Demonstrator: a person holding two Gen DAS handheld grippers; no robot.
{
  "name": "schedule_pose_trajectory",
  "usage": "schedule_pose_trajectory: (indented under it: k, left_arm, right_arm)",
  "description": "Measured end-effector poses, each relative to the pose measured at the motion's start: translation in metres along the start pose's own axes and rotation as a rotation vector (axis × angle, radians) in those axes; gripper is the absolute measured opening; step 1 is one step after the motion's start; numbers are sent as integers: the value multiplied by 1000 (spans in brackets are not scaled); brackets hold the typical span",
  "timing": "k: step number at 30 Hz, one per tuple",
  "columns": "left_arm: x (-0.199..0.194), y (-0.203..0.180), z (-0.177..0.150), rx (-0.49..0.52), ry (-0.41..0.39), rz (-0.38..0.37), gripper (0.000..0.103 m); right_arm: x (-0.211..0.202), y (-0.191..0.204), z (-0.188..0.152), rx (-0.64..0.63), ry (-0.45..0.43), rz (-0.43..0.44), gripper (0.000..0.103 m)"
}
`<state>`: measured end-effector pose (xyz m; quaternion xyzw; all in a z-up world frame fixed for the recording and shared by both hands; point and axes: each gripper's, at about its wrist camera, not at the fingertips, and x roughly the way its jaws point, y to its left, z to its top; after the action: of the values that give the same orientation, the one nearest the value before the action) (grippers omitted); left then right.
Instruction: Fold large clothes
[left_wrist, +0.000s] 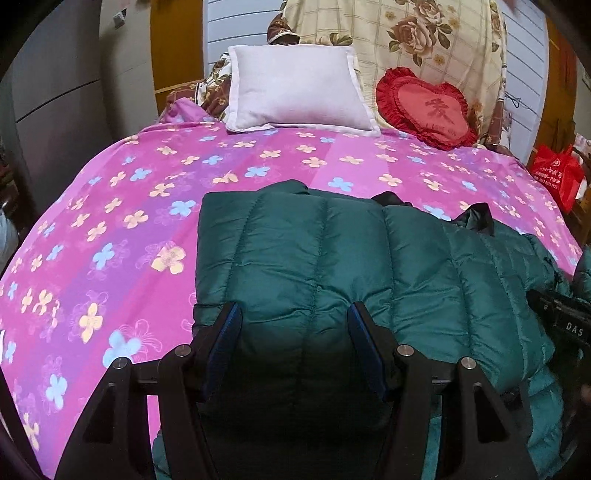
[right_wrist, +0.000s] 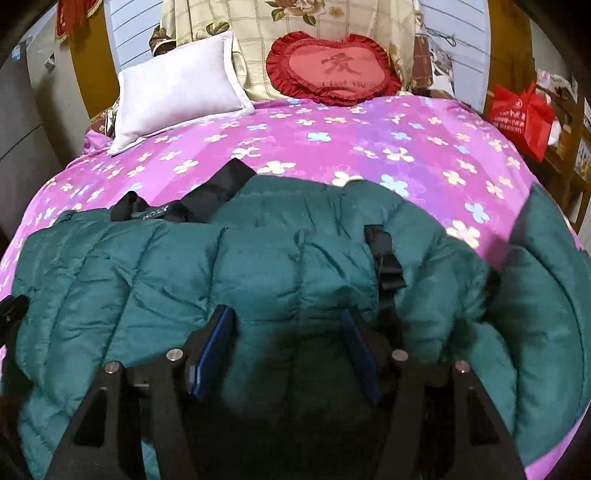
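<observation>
Puffy quilted teal jacket (left_wrist: 295, 251) beneath left gripper (left_wrist: 293, 314) and right gripper (right_wrist: 288, 325), both spread.

The left gripper (left_wrist: 293, 314) is held low and level, its blue-padded fingers (left_wrist: 227, 332) spread wide apart. The right gripper (right_wrist: 288, 321) is likewise held forward with its jaws parted. Contact with anything beneath cannot be judged, the near undersides being apparently in shadow.
</observation>
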<state>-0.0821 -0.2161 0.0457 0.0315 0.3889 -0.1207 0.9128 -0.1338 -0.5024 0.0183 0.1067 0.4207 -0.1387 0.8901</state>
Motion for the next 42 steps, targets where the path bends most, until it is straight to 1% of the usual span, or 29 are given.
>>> schedule_pose_trajectory:
  k: [2,4,7,10,12,14,15,18,22,24,26,33,36,40,42]
  left_arm:
    - [1,1,0,-4,0,-2,42]
    - [2,3,0,-13,0,-10,42]
    - [3,4,-1,-15,2,-12,42]
    - [3,4,-2,-11,-3,-7,42]
    - [4,3,-3,-6,-6,-5,42]
    - [3,2,-4,1,-9,0,42]
    - [2,2,-4,2,-9,-1,42]
    - [-4,4,-4,-8,-4,-13,42]
    - [-18,5,-5,-29,-6,-36,42]
    - [-23,3,-4,-29,-7,-41,42]
    - [-28,0,-3,-23,-13,-43,42]
    - [-42,-5,0,-20,-36,-51,42]
    - [-42,-8,-1,-10,-32,-43,42]
    - [-37,-7,-2,-14,-23,-35,42]
    - [-28,-6,-4,-13,-4,-25,42]
  right_arm:
    - [-1,4,3,-14,11,-16,64]
    - [-10,4,3,-11,21,-12,64]
    - [-34,1,0,10,-16,25,65]
    - [-52,5,-10,-6,-40,52,65]
    - [-48,8,-17,-26,-19,46,65]
    - [-29,12,-26,-60,35,9,65]
    - [-26,13,-28,-68,37,5,66]
    - [-31,20,-26,-91,35,-24,66]
    - [-55,20,-28,-68,5,12,66]
    - [-64,19,-30,-58,-12,17,69]
    - [-68,19,-29,-44,-22,25,71]
    - [-72,23,-26,-22,-28,38,71]
    - [-76,26,-28,-17,-36,52,72]
    - [-72,30,-26,-30,-33,31,72]
    - [-68,30,-26,-32,-29,16,72]
